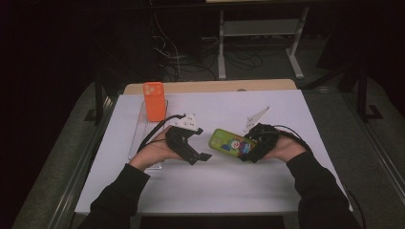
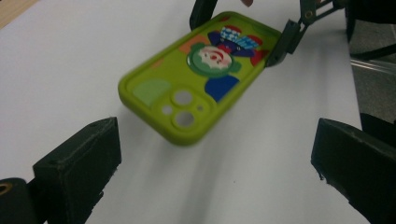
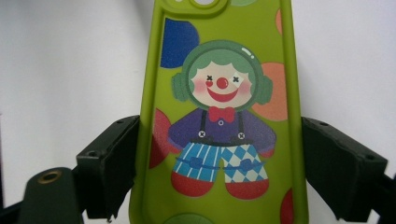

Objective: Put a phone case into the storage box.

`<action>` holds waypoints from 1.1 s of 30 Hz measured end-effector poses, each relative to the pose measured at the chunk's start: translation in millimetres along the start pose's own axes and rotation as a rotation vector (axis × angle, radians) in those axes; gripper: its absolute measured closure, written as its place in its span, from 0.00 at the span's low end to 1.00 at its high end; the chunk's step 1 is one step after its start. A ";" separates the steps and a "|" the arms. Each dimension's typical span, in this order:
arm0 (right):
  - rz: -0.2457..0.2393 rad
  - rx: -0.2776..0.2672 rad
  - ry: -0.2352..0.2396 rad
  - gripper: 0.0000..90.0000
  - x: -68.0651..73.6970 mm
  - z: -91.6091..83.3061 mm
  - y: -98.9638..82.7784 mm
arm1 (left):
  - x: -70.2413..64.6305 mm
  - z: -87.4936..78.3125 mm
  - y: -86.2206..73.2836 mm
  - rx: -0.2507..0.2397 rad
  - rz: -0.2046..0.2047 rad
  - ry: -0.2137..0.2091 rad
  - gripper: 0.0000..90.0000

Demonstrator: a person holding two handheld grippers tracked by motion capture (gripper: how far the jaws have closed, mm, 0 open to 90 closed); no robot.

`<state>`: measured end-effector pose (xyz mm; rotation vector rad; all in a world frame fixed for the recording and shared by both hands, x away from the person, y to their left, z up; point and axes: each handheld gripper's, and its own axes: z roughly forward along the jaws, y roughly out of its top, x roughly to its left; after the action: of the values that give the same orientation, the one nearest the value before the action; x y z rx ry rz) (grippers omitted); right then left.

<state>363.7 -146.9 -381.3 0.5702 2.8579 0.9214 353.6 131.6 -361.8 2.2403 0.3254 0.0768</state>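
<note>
The green phone case (image 1: 231, 141), lifted off the surface (image 1: 267, 181) at centre frame, is pinched across its sides by the right gripper (image 1: 252, 145); the left gripper (image 1: 198, 153) waits nearby, fingers spread, handover pending.

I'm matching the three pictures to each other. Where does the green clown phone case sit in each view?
High view: green clown phone case lies right of centre on the white table, its right end between the right gripper jaws.
Left gripper view: upper centre, camera holes nearest.
Right gripper view: centre, running bottom to top, jaws pressing both long edges.
Shared landmark: the clown print.
</note>
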 end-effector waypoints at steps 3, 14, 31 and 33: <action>-0.037 0.015 0.025 0.17 8.7 5.5 4.3 | -2.1 -1.2 -0.5 -0.009 0.023 -0.024 0.01; -0.143 0.016 0.125 0.17 30.1 18.2 14.9 | -8.9 2.8 -3.6 0.032 0.079 -0.086 0.01; -0.235 0.019 0.188 0.17 51.2 21.6 28.5 | -22.9 23.5 -7.7 0.147 0.169 -0.181 0.01; -0.242 0.018 0.188 0.17 52.5 21.5 29.6 | -24.8 25.7 -8.0 0.158 0.176 -0.191 0.01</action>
<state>328.7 -93.3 -380.0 0.1387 3.0128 0.9541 332.3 110.7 -382.9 2.4071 0.0315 -0.0716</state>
